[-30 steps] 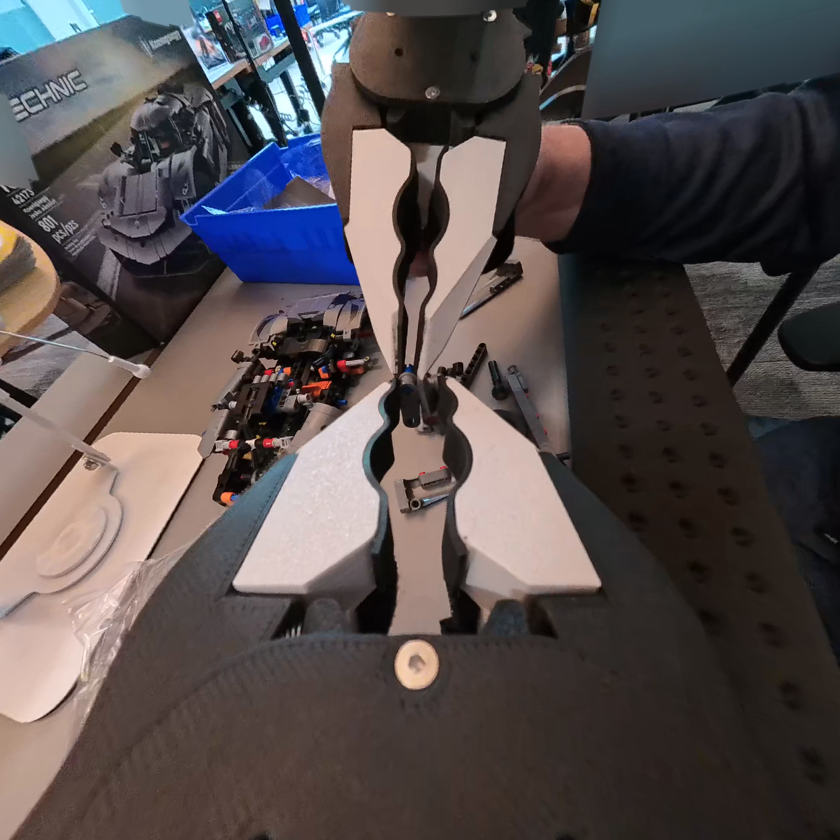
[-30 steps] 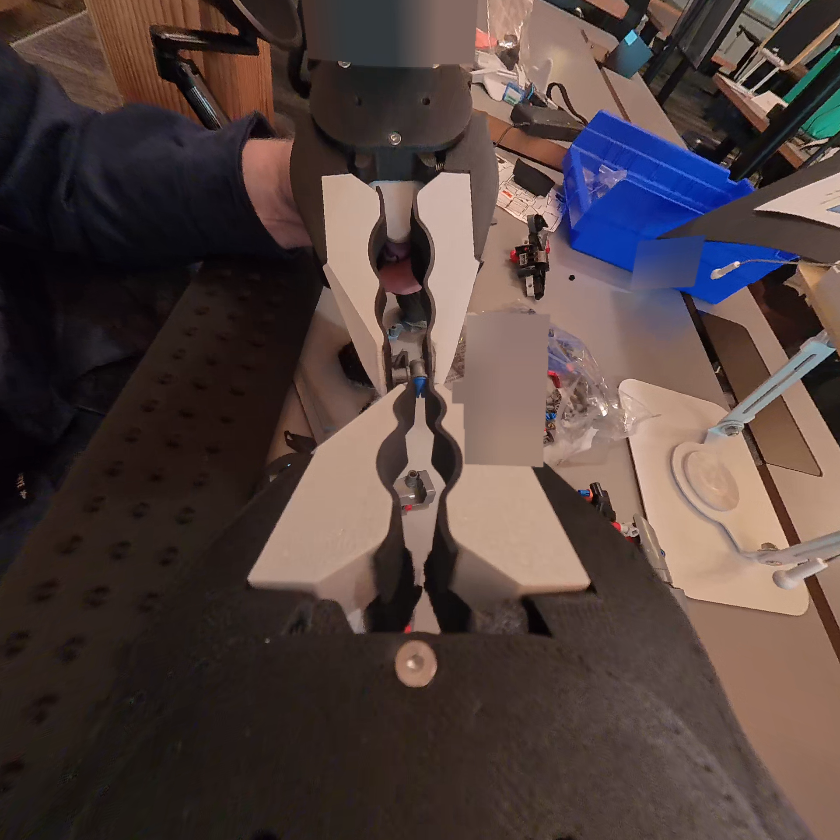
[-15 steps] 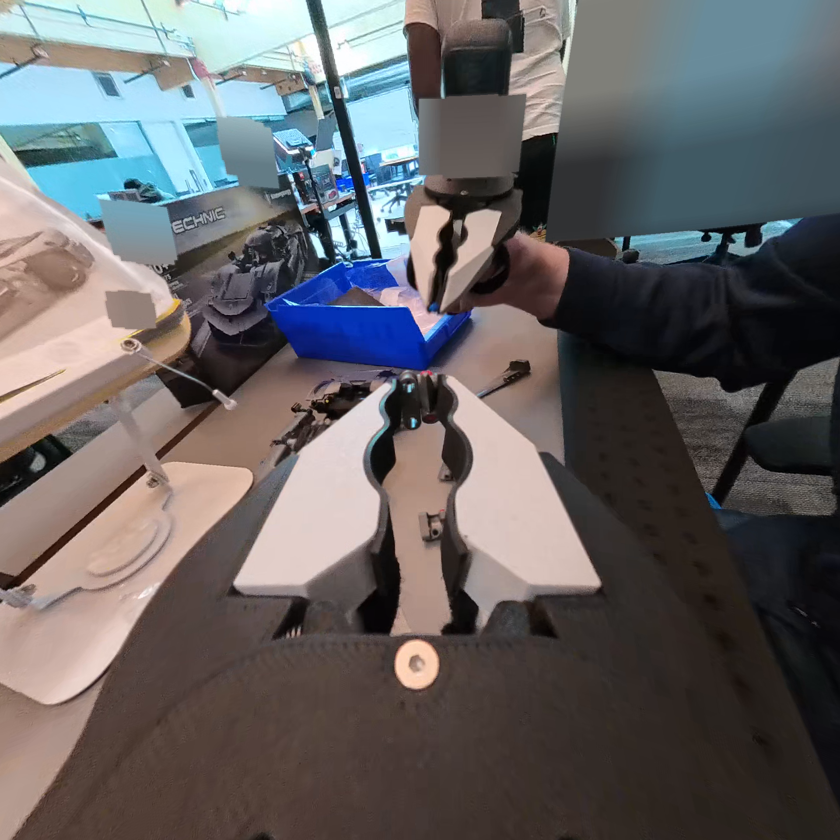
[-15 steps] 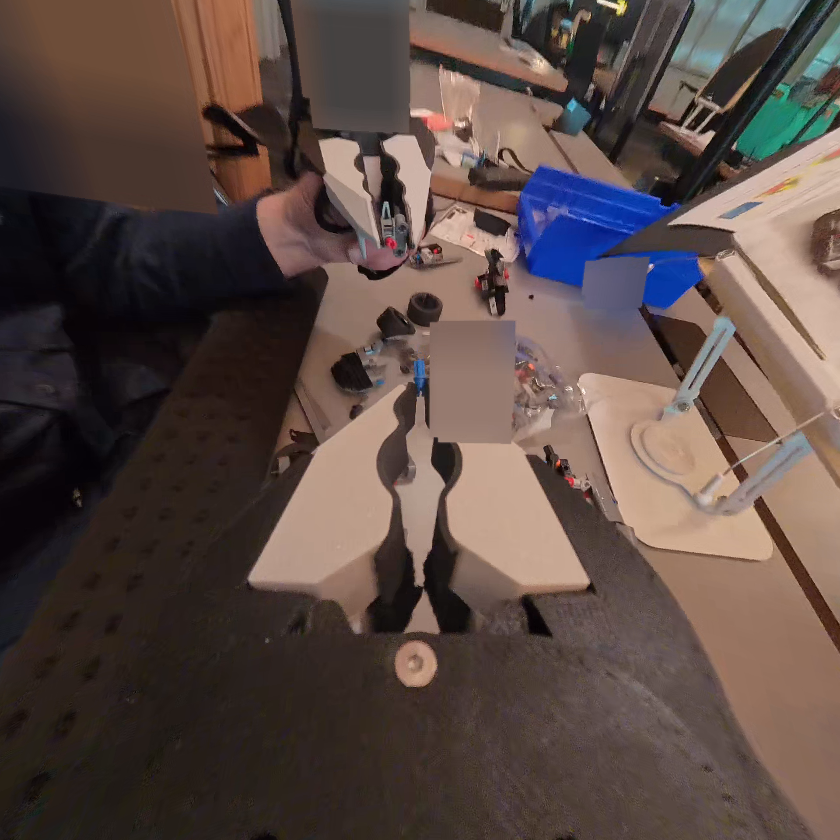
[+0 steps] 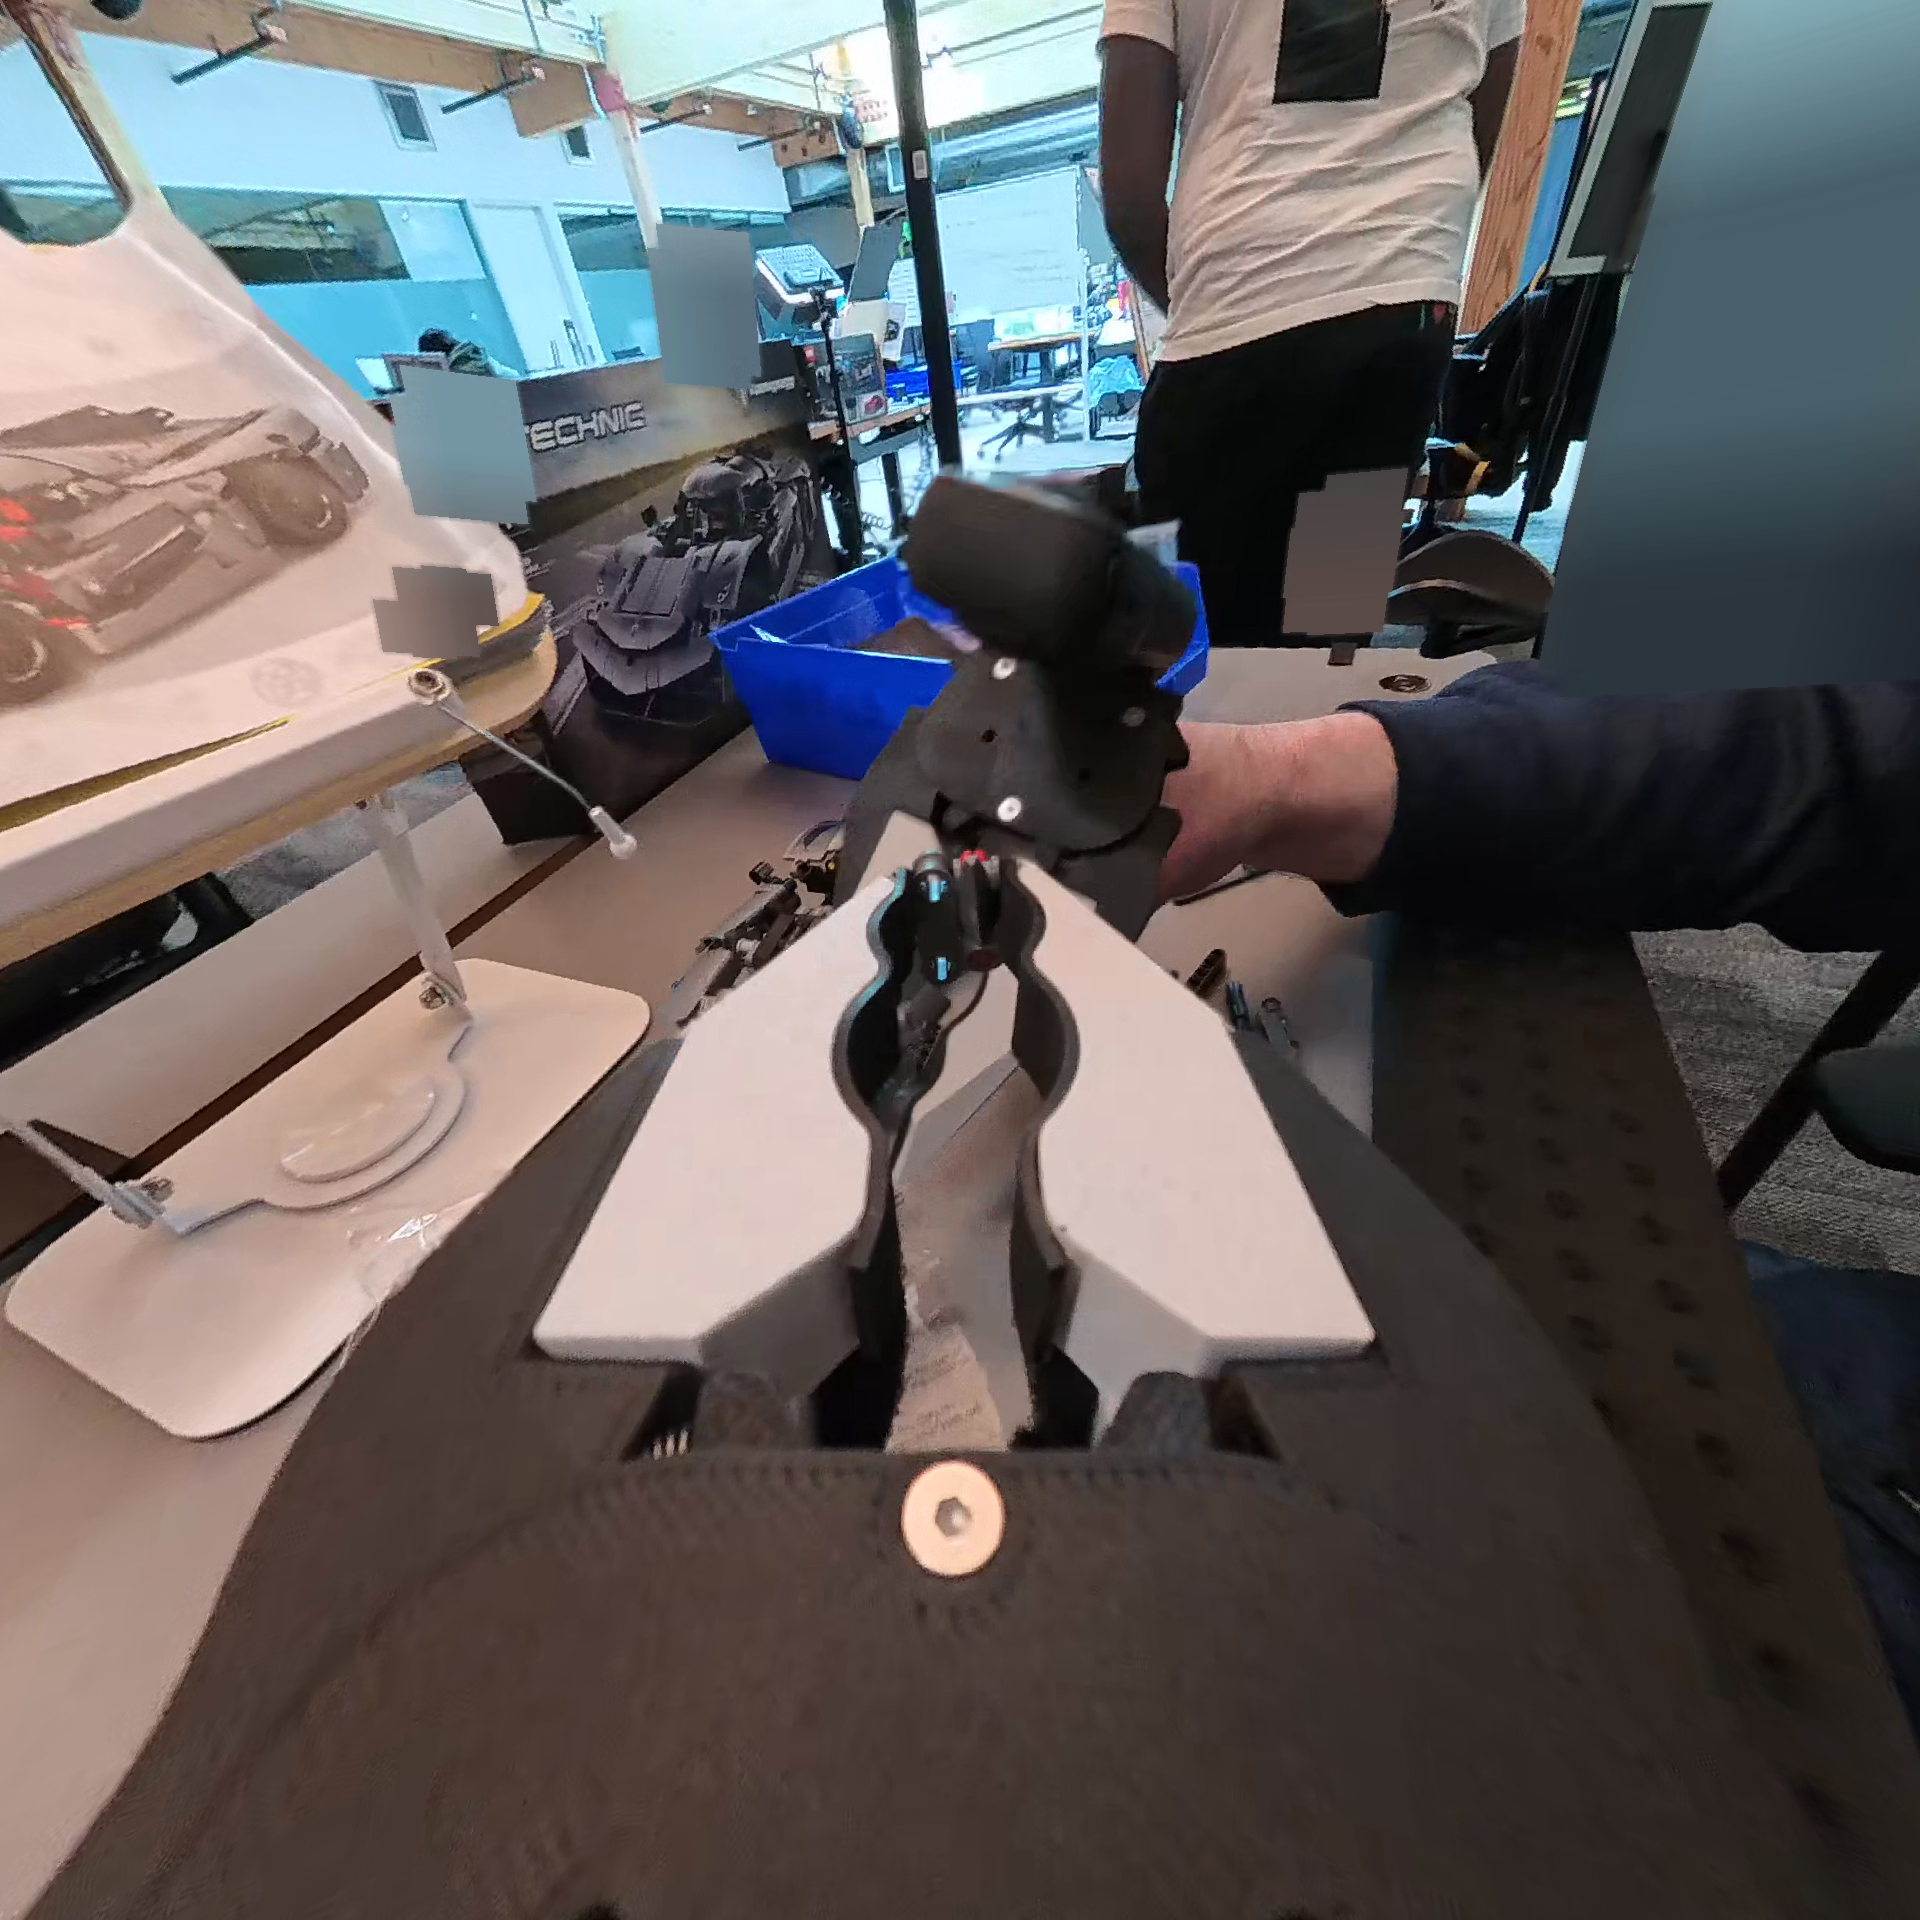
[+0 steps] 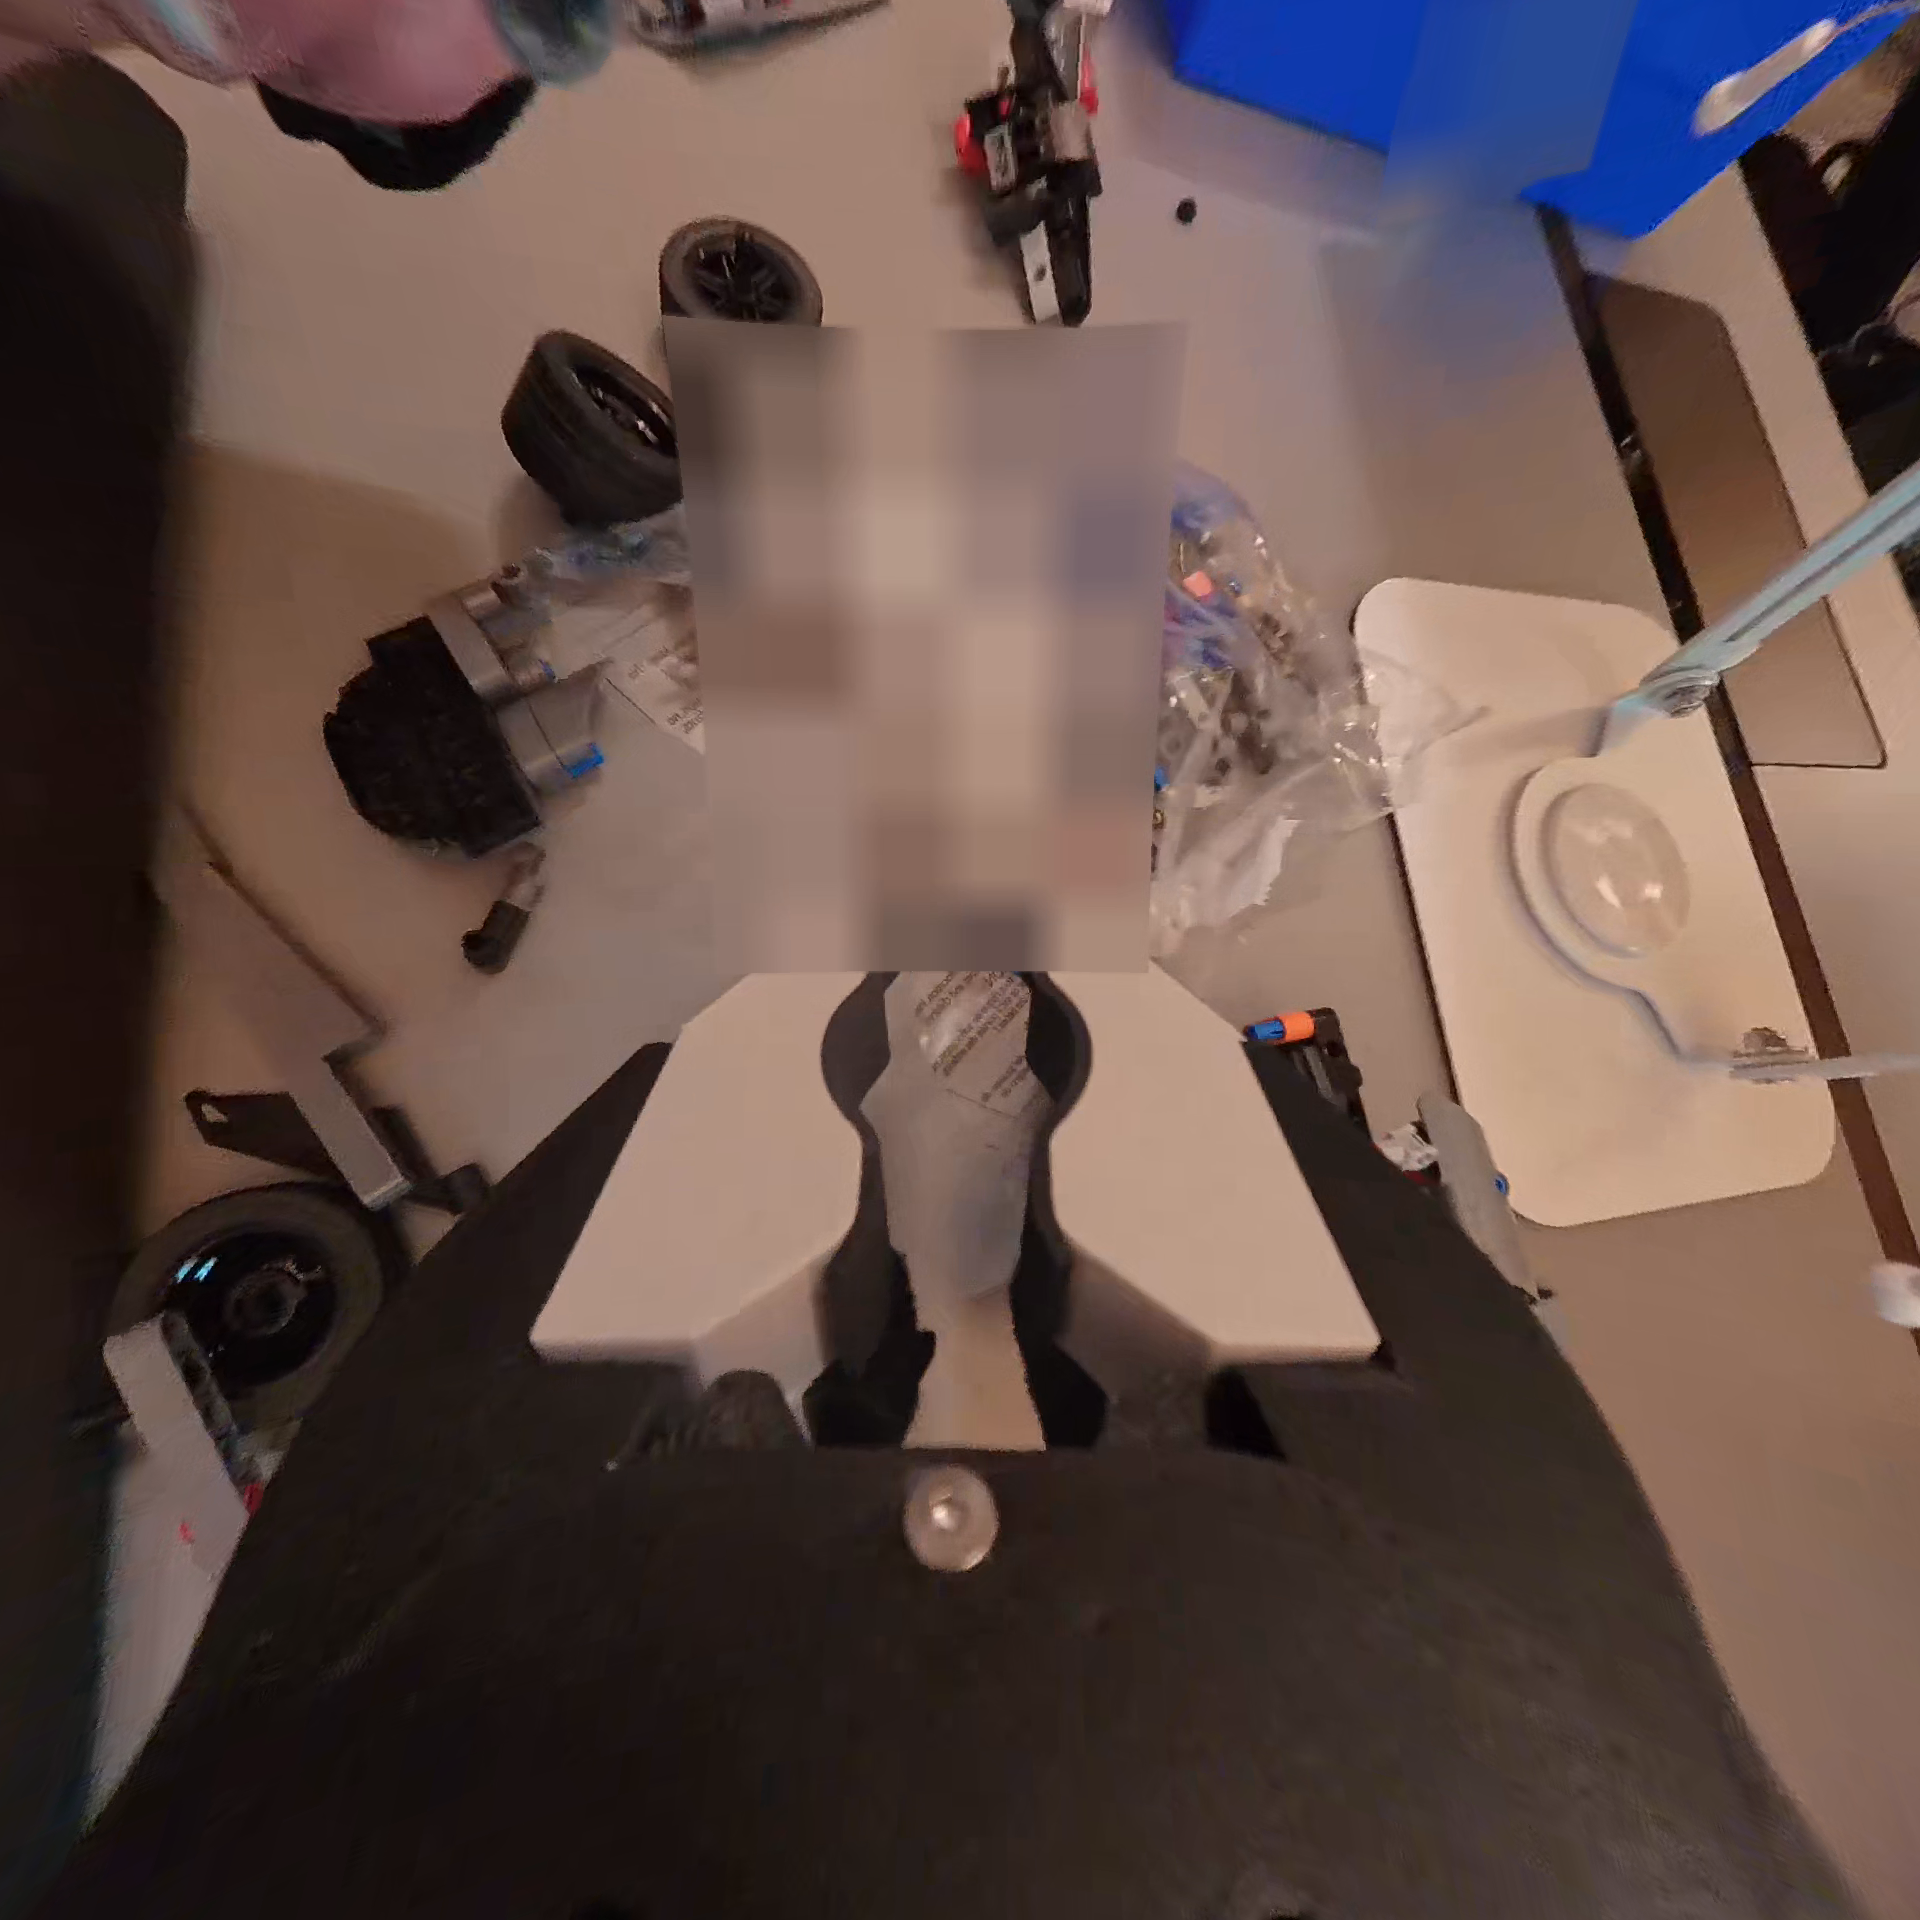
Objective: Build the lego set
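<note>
My left gripper (image 5: 956, 894) is shut on a small dark Lego assembly (image 5: 940, 935) with blue and red pins, held above the table. The right gripper's body (image 5: 1039, 748) is just beyond it, pointing down at the table, its fingertips hidden behind my left fingers. In the right wrist view, my right gripper (image 6: 956, 987) looks straight down over a clear plastic bag of parts (image 6: 1247, 727). A mosaic patch covers its fingertips, so whether it holds anything is hidden. The partly built car model (image 5: 758, 925) lies on the table to the left.
Loose wheels (image 6: 592, 426) (image 6: 738, 270) (image 6: 249, 1278), a black-and-grey subassembly (image 6: 447, 717) and a small red-and-black assembly (image 6: 1039, 156) lie on the table. A blue bin (image 5: 831, 665), the set box (image 5: 665, 582) and a booklet stand with a white base (image 5: 312, 1174) are nearby. A person (image 5: 1288, 312) stands behind. Left tips to right tips: about 12 centimeters. The black-and-grey subassembly (image 6: 447, 717) sits 11 centimeters or so from the ends of my right fingers.
The two grippers have come apart from tip to tip. The right gripper rose, then swung down over the parts bag. The left gripper tilted up with the small assembly still in it.
</note>
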### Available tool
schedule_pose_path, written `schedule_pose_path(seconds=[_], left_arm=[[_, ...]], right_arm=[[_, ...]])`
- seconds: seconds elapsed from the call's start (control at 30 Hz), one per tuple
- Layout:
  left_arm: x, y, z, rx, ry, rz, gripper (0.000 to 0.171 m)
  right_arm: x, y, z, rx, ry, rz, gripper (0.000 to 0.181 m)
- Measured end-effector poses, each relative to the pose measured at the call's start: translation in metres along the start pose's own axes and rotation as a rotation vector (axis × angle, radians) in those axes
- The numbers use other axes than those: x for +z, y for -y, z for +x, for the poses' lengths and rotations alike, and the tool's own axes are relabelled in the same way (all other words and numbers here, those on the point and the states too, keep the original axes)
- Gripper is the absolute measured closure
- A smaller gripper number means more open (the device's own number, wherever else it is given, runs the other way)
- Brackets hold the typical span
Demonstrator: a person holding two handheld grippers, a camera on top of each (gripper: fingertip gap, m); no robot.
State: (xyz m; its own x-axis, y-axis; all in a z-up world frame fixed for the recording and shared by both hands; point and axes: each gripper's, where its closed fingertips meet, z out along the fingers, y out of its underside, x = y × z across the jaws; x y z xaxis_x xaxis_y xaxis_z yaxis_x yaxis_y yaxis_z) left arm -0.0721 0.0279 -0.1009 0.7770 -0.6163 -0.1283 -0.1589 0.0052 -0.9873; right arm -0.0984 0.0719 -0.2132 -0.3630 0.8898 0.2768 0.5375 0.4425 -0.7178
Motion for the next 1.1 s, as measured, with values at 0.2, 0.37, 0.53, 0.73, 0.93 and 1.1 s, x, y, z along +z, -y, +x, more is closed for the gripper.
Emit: schedule_pose_path(seconds=[0.2,0.37,0.53,0.73,0.93,1.1], left_arm=[[0.004,-0.006,0.001,0.017,0.004,-0.034,0.158],[0.013,-0.012,0.008,0.051,-0.012,-0.068,0.158],[0.018,-0.017,0.013,0.079,-0.024,-0.098,0.158],[0.022,-0.015,0.017,0.246,0.036,-0.114,0.159],[0.025,-0.013,0.020,0.428,0.100,-0.124,0.159],[0.027,-0.017,0.019,0.489,0.131,-0.151,0.159]], right_arm=[[-0.048,0.025,0.006,0.086,0.068,0.238,0.161],[-0.078,0.057,-0.018,-0.016,0.133,0.433,0.163],[-0.087,0.069,-0.033,-0.030,0.202,0.511,0.164],[-0.091,0.065,-0.033,0.125,0.340,0.530,0.171],[-0.095,0.065,-0.031,0.321,0.511,0.568,0.171],[-0.092,0.063,-0.032,0.402,0.583,0.560,0.178]])
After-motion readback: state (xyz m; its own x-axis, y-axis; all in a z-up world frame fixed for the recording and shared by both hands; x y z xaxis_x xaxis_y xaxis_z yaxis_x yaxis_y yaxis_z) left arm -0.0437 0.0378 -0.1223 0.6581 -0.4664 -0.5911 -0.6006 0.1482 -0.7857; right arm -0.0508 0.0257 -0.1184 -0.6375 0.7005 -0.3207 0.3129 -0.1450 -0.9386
